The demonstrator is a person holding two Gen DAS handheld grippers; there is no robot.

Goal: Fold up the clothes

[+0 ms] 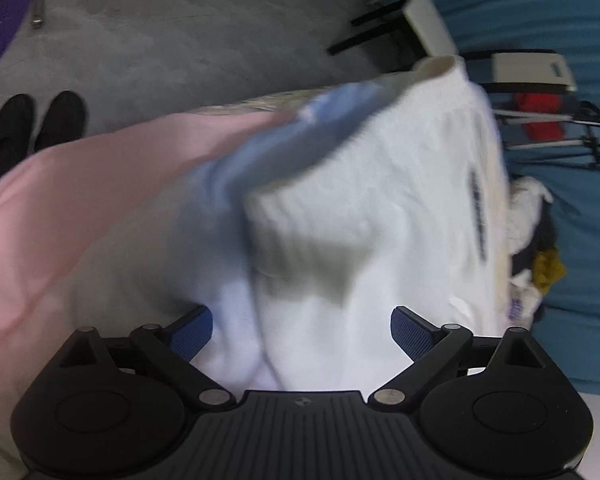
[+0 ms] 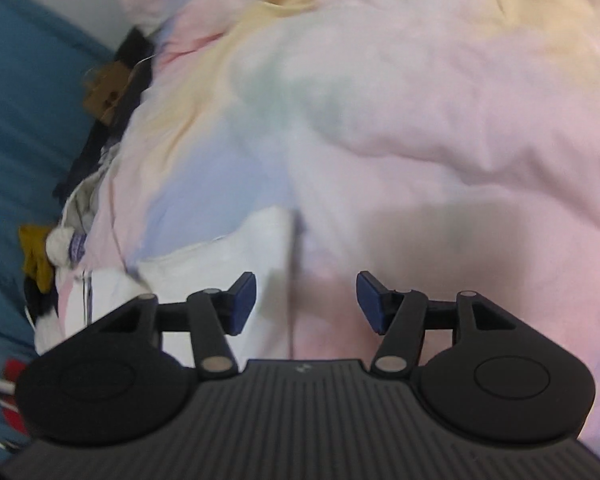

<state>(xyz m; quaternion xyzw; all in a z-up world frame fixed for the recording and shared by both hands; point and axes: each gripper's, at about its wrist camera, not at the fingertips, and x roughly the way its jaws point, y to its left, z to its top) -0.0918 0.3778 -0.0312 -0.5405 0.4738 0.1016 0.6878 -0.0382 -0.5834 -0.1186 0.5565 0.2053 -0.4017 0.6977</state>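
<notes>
A white garment [image 1: 364, 208] with dark print along its right side lies folded on the bed, with a blue fabric part [image 1: 268, 152] at its upper left. My left gripper [image 1: 302, 330] is open just above its near edge, holding nothing. In the right wrist view the white garment's corner [image 2: 236, 256] lies on the pastel pink, yellow and blue bedding [image 2: 420, 120]. My right gripper [image 2: 306, 304] is open and empty over the garment's right edge. Both views are blurred.
A pile of mixed clothes [image 1: 536, 252] lies at the bed's far side against a teal curtain [image 1: 580, 20]; it also shows in the right wrist view [image 2: 60, 248]. Pink bedding [image 1: 60, 208] fills the left. Black shoes [image 1: 36, 128] stand on grey floor, with white chairs [image 1: 428, 24] beyond.
</notes>
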